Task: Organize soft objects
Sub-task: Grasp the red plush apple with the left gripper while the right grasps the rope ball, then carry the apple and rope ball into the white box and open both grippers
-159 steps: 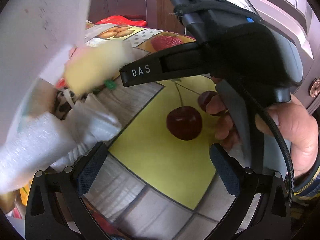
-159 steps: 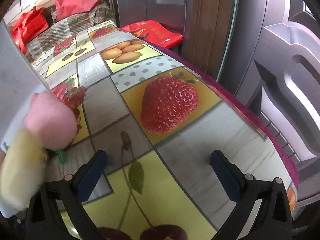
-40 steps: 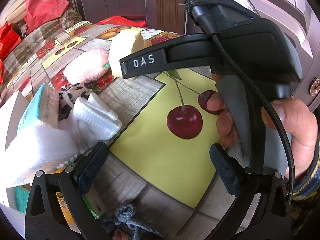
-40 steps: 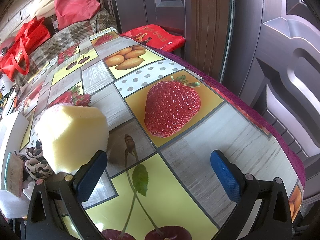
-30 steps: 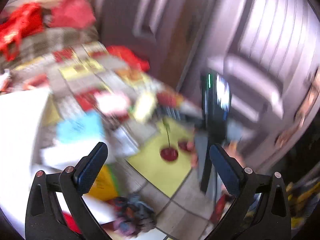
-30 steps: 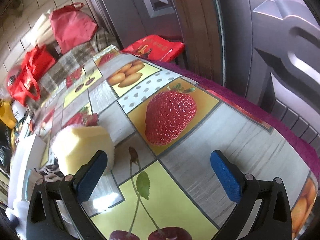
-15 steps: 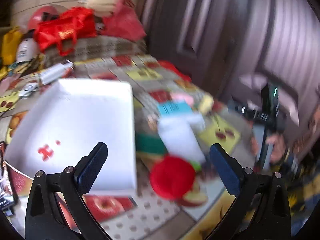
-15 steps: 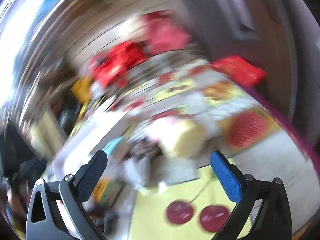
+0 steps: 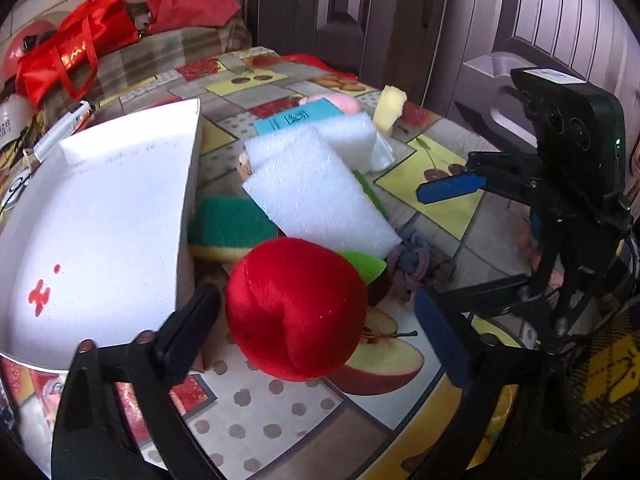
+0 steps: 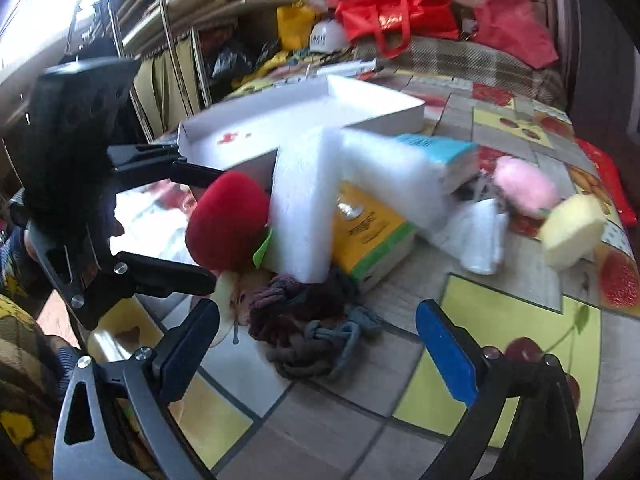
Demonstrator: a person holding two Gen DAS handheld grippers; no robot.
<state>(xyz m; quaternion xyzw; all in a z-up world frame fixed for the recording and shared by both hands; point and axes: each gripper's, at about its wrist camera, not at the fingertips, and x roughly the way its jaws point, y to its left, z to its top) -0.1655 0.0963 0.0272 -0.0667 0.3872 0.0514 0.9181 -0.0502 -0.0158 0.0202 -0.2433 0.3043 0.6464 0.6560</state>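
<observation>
A pile of soft things lies on the fruit-print tablecloth beside a white open box [image 9: 100,216]. A red plush apple [image 9: 296,308] sits between the open jaws of my left gripper [image 9: 316,324], not touched. Behind it lie white foam sheets [image 9: 316,196], a green-and-yellow sponge [image 9: 228,232], a pink plush [image 9: 340,102] and a yellow sponge [image 9: 390,110]. My right gripper [image 10: 318,344] is open and empty above a knitted rope bundle [image 10: 308,328]. In the right wrist view the apple [image 10: 228,224], box [image 10: 304,120], foam [image 10: 304,204], pink plush [image 10: 524,188] and yellow sponge [image 10: 572,232] show too.
A yellow carton [image 10: 372,232] and a blue-edged pack [image 10: 444,156] lie under the foam. Red bags [image 9: 76,52] sit on a checked cloth at the table's far end. The table edge [image 9: 420,420] runs close in front of my left gripper. Dark doors stand behind.
Both grippers have pulled back and swung from the cherry-print corner to face the whole pile. The left now has the red plush apple between its jaws; the right now faces the rope bundle.
</observation>
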